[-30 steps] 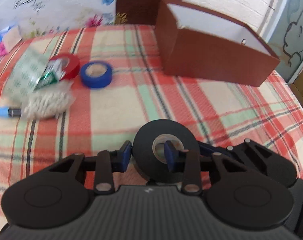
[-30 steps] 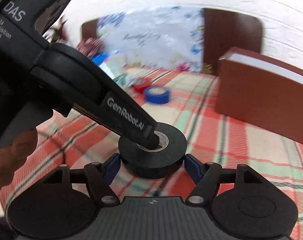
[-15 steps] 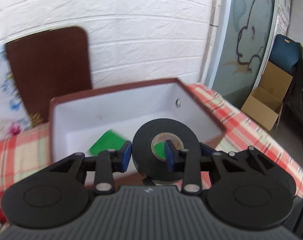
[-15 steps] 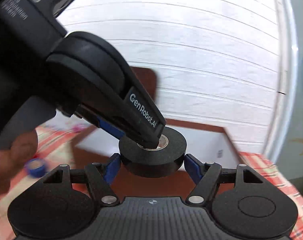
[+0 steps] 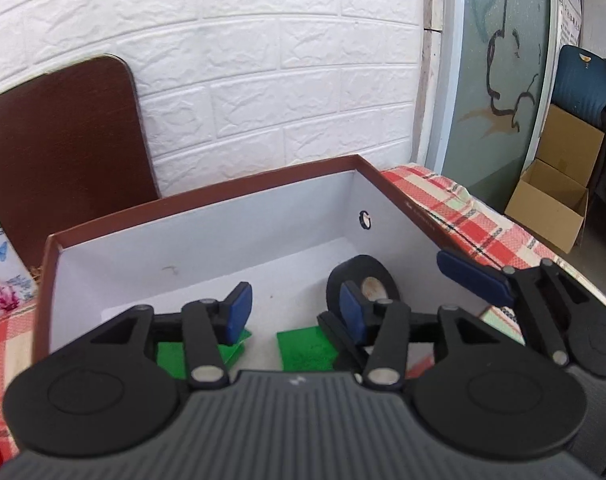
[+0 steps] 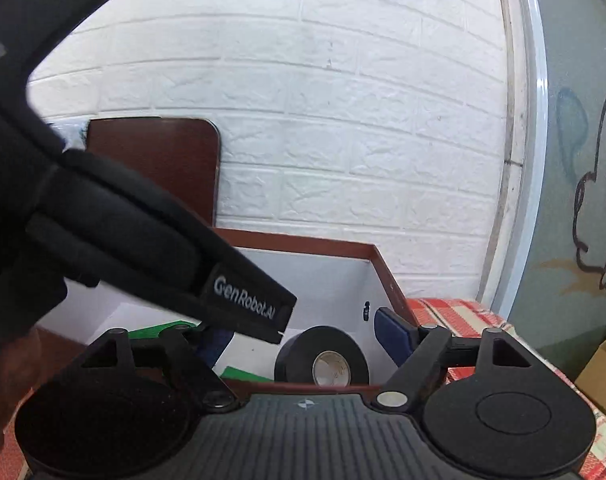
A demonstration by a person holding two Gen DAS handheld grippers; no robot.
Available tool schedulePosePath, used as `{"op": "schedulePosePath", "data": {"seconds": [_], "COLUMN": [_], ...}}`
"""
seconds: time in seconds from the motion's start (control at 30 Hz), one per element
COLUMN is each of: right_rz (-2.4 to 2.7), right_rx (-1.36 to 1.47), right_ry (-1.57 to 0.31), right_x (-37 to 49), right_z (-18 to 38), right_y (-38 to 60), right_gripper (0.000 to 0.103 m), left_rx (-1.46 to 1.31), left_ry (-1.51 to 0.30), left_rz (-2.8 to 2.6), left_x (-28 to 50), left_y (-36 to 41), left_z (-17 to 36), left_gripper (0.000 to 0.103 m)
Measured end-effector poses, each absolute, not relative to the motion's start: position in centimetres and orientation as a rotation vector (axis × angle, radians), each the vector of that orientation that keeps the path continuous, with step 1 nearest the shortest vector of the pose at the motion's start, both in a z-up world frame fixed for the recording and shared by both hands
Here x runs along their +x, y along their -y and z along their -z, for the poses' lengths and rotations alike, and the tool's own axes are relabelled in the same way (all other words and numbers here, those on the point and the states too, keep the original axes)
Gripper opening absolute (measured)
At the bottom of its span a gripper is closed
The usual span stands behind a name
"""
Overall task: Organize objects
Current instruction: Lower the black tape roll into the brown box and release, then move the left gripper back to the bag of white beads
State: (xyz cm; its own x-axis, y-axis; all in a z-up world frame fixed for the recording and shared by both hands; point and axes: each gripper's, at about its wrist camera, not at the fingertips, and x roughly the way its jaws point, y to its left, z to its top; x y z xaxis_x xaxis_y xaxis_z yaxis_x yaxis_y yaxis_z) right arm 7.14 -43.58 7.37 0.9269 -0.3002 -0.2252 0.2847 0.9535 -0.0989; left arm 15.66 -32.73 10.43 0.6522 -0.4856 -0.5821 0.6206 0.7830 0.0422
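A black tape roll (image 5: 361, 284) lies loose on the white floor of the brown box (image 5: 207, 200), near its right end; it also shows in the right wrist view (image 6: 323, 356). My left gripper (image 5: 295, 312) is open and empty above the box, its right finger in front of the roll. My right gripper (image 6: 303, 330) is open and empty over the box's right end; one of its blue pads (image 5: 471, 276) shows in the left wrist view. The left gripper's body hides my right gripper's left finger.
Green flat pieces (image 5: 307, 350) lie on the box floor. The box stands on a plaid tablecloth (image 5: 443, 200) by a white brick wall. A dark brown board (image 5: 59, 140) leans on the wall. A cardboard carton (image 5: 555, 200) stands on the floor at right.
Both grippers have opened and the black tape roll has dropped from them onto the box floor. Both views sit lower and closer to the box.
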Motion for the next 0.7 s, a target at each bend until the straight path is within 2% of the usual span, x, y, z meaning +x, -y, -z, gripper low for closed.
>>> {"op": "schedulePosePath", "data": {"seconds": [0.27,0.53,0.7], "right_rz": [0.298,0.248,0.2], "right_rx": [-0.068,0.046,0.135], "right_ry": [-0.183,-0.333,-0.412], "right_x": [1.2,-0.8,-0.5], "right_z": [-7.5,-5.8,-4.9], "right_y": [39.8,38.6,37.6], "right_gripper": [0.076,0.076,0.076], "left_rx": [0.249,0.232,0.229], "left_ry": [-0.596,-0.64,-0.648], "left_rz": [0.587,0.521,0.46], "left_x": [10.7,7.7,6.4], "left_y": [29.0,24.4,21.4], "left_z": [-11.2,-10.1,-9.0], "left_gripper": [0.055,0.057,0.062]}}
